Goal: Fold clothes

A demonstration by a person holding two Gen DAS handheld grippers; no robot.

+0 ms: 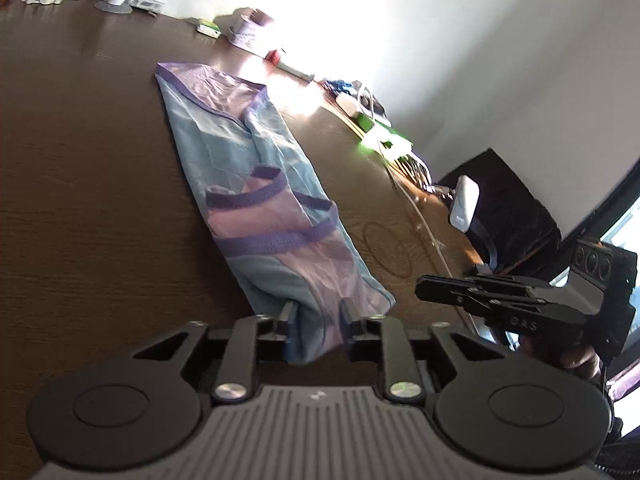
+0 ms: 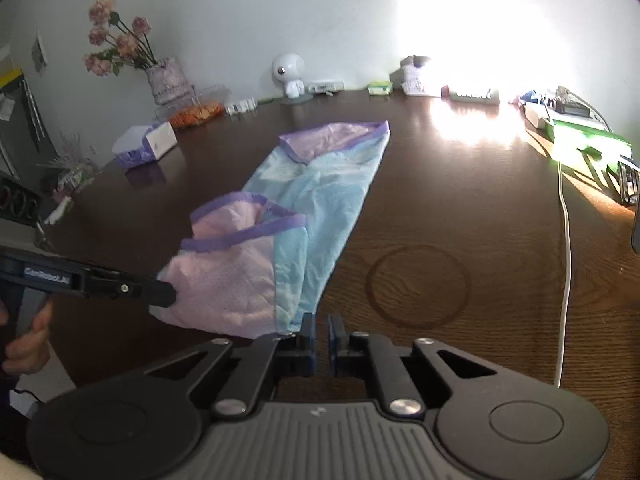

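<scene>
A light blue and pink garment with purple trim (image 1: 256,200) lies as a long folded strip on the dark wooden table (image 1: 80,200). My left gripper (image 1: 318,320) holds the near end of the garment between its fingers, lifted a little. In the right wrist view the garment (image 2: 316,184) stretches away from me and the left gripper (image 2: 168,294) grips its pink near corner. My right gripper (image 2: 322,332) has its jaws nearly together with a narrow empty gap, just right of the garment's near edge. It also shows in the left wrist view (image 1: 424,286), apart from the cloth.
Along the wall stand a flower vase (image 2: 164,80), a small white robot figure (image 2: 288,74), a tissue box (image 2: 146,142), a snack tray (image 2: 196,110) and small boxes. A white cable (image 2: 566,240) and green items (image 2: 588,140) lie at the right. A ring mark (image 2: 418,286) is on the table.
</scene>
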